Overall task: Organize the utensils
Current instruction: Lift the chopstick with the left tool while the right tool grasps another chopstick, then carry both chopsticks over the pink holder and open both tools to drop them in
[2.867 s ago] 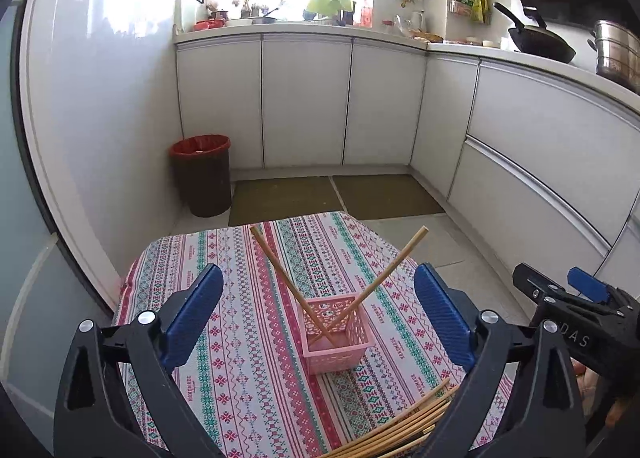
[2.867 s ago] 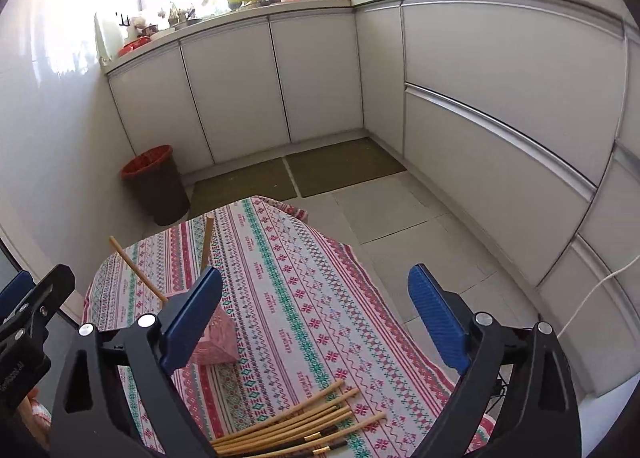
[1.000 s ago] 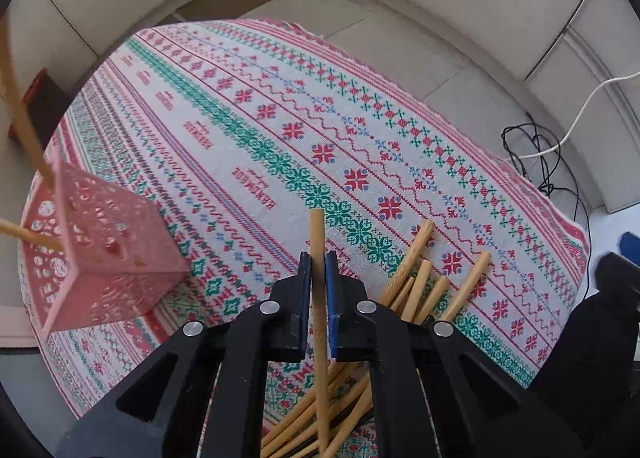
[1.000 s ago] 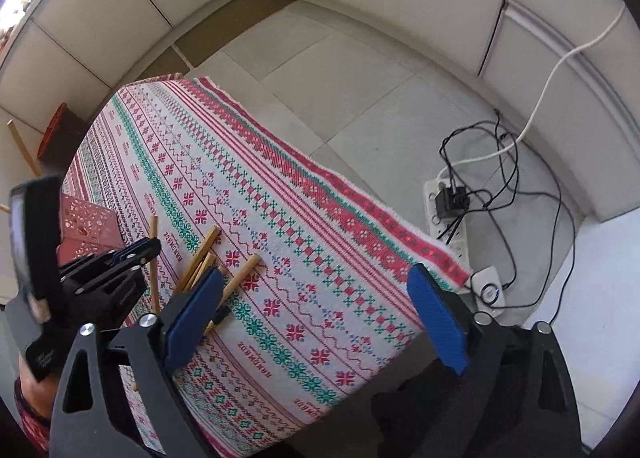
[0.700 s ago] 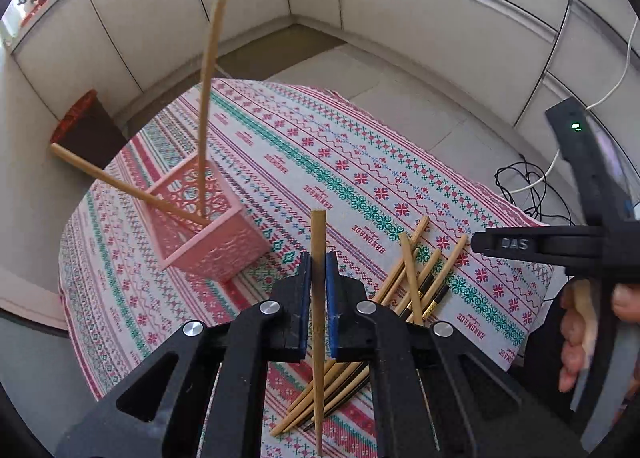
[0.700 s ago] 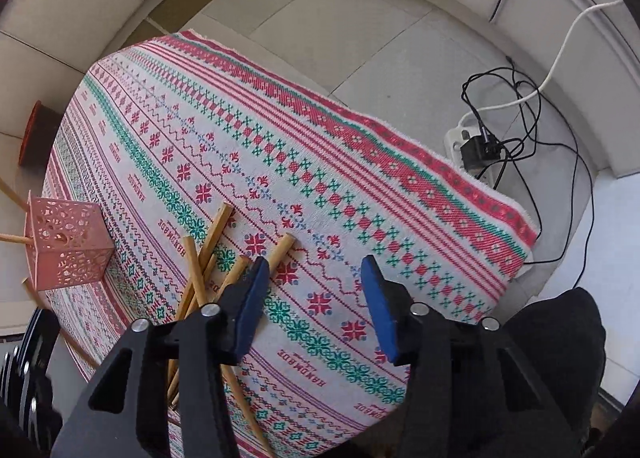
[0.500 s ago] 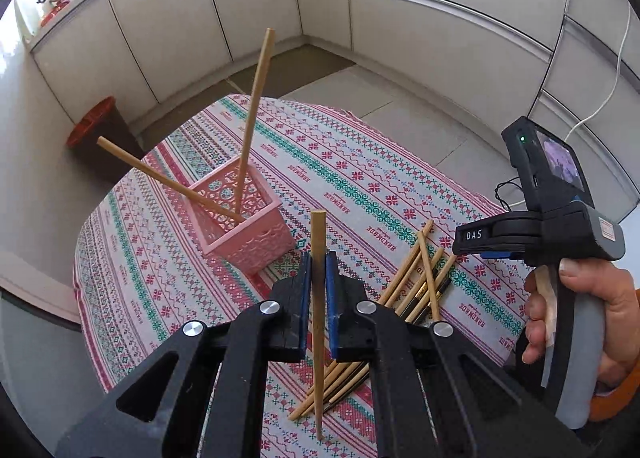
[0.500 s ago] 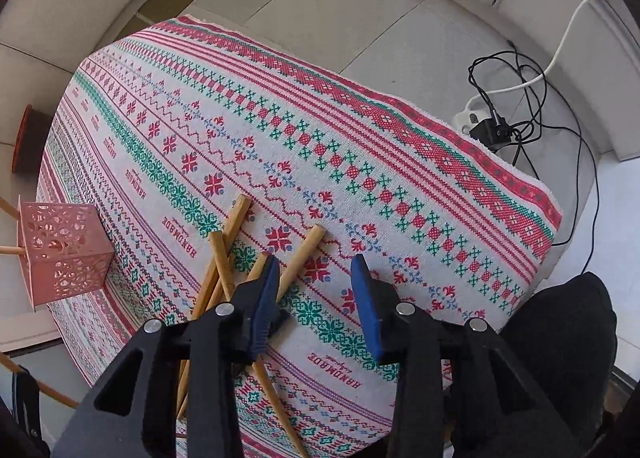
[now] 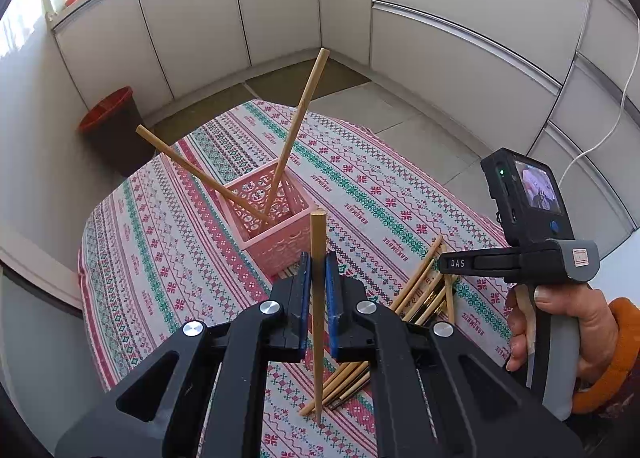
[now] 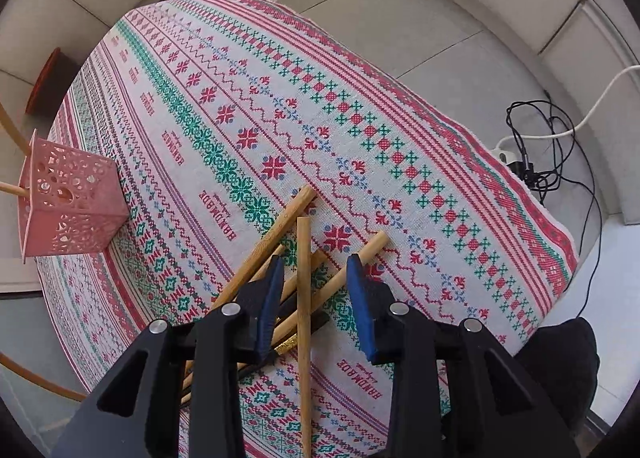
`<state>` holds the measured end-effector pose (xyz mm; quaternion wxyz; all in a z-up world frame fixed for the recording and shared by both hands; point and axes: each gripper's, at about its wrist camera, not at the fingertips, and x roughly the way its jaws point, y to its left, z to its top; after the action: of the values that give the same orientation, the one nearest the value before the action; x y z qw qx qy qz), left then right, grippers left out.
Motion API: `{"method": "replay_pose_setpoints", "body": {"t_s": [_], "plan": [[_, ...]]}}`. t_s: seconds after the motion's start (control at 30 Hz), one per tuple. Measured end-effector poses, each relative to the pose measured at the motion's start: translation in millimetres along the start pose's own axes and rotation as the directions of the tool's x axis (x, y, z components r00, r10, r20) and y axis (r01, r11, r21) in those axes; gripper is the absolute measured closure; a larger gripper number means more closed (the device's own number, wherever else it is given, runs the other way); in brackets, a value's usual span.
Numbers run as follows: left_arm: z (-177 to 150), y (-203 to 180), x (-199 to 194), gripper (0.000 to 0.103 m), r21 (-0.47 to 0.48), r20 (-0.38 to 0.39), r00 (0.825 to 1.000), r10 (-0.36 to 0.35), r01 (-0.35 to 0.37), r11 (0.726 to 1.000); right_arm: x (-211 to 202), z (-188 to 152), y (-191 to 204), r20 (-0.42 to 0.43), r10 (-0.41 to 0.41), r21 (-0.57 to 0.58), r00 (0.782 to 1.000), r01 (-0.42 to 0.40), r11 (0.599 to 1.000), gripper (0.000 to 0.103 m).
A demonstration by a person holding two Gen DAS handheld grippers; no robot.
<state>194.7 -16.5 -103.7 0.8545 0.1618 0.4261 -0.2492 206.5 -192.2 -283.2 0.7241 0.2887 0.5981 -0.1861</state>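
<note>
left gripper (image 9: 315, 276) pinches a chopstick (image 9: 318, 298) near the pink basket (image 9: 276, 230); right gripper (image 10: 316, 282), jaws just closing, straddles a loose chopstick (image 10: 304, 298) untouched

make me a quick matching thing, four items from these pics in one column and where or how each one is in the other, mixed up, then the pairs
Column one:
1. left gripper
2. right gripper
3. pink basket
4. red bin

Column two:
A. on the floor beside the cabinets
B. on the tablecloth with two chopsticks leaning in it
C. shut on one chopstick
D. jaws apart over the pile of chopsticks, pads not pressing any

Pairs: 1-C, 2-D, 3-B, 4-A
</note>
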Motion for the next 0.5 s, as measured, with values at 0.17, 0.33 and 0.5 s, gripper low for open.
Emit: {"method": "replay_pose_setpoints", "body": {"t_s": [0.17,0.33,0.5], "plan": [[1.1,2.7,0.8,0.096,-0.014,-0.010,1.000,0.010,-0.010,1.000,10.0,3.8,5.5,-0.005,0.012,-0.045,1.000,-0.012,0.999,0.090],[0.3,5.2,-4.4,0.096,-0.026,-0.009,1.000,0.023,-0.023,0.999,4.3,4.2,4.5,0.038,0.065,-0.049,0.997,-0.063,0.997,0.095],[-3.3,11.9,-19.6,0.096,-0.059,0.010,1.000,0.026,-0.025,0.998,-24.2,-5.8,-0.6,0.097,0.136,-0.064,0.986,-0.130,0.989,0.095]]}}
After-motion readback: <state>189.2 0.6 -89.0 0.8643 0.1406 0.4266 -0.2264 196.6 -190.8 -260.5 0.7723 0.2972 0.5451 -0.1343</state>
